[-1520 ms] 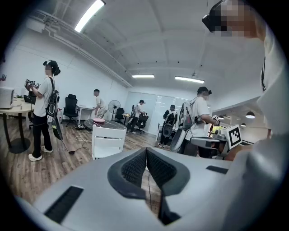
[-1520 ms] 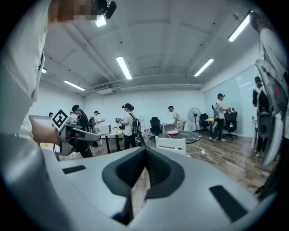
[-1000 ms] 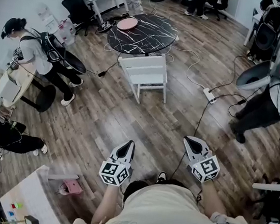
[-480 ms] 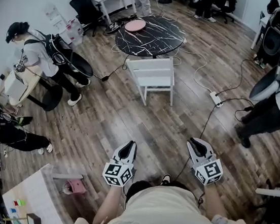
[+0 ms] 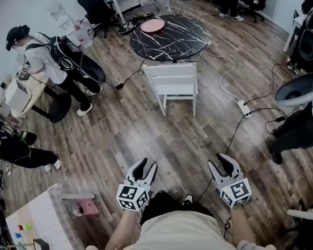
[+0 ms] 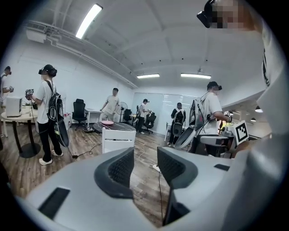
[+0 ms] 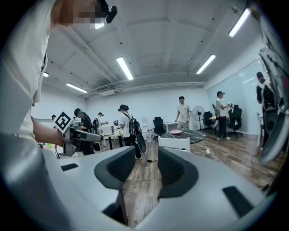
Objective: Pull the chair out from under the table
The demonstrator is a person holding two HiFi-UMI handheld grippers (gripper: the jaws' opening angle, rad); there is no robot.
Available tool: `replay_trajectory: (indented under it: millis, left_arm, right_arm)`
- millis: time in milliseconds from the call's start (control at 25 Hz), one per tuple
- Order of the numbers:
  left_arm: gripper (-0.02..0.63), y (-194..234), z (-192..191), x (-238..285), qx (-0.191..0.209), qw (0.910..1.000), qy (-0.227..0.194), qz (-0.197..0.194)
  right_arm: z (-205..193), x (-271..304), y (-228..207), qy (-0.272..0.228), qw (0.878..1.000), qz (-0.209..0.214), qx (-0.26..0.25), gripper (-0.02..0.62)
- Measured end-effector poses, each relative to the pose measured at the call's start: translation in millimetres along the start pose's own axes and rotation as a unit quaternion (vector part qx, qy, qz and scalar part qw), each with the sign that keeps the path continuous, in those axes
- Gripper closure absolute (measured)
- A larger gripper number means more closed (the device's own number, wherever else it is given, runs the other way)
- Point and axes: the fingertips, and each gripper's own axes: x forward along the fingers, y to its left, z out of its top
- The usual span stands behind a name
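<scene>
Head view: white chair (image 5: 172, 82) stands on the floor, tucked at the near edge of the round black table (image 5: 182, 39), well apart from the person. Left hand-held gripper (image 5: 144, 164) and right hand-held gripper (image 5: 220, 163) have just opened their jaws. Both are spread with nothing between them, likely readied for the backrest.

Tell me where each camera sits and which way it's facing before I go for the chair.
Head view: on the person's head, looking steeply down at the floor, white chair and black table; shows their torso, forearms, left gripper and right gripper.
Left gripper view: on that gripper, facing along its just-opened, empty jaws toward the chair.
Right gripper view: same, from the right; jaws just opened, empty.
Shared: all three show the chair at the table.
</scene>
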Motion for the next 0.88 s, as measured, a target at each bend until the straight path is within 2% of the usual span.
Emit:
replay_trajectory:
  millis: [160, 360, 600, 880]
  left_arm:
    - [0.433, 5.2, -8.6, 6.0, 0.014, 0.9994, 0.024, -0.02]
    - [0.433, 32.1, -18.3, 36.8, -0.006, 0.9984, 0.036, -0.044]
    - [0.434, 80.0, 26.5, 79.3, -0.002, 0.9983, 0.002, -0.058]
    - [0.433, 131.9, 54.2, 116.1, 0.003, 0.9972, -0.014, -0.073]
  right_arm:
    - [-3.1, 20.2, 3.1, 0.01, 1.0, 0.002, 0.008, 0.446]
    - [-2.9, 62.0, 1.8, 0.024, 1.0, 0.002, 0.002, 0.449]
    - [38.4, 118.5, -8.5, 0.022, 0.999, 0.0, -0.029, 0.458]
    - [67.3, 168.2, -31.7, 0.015, 0.998, -0.036, -0.044, 0.459]
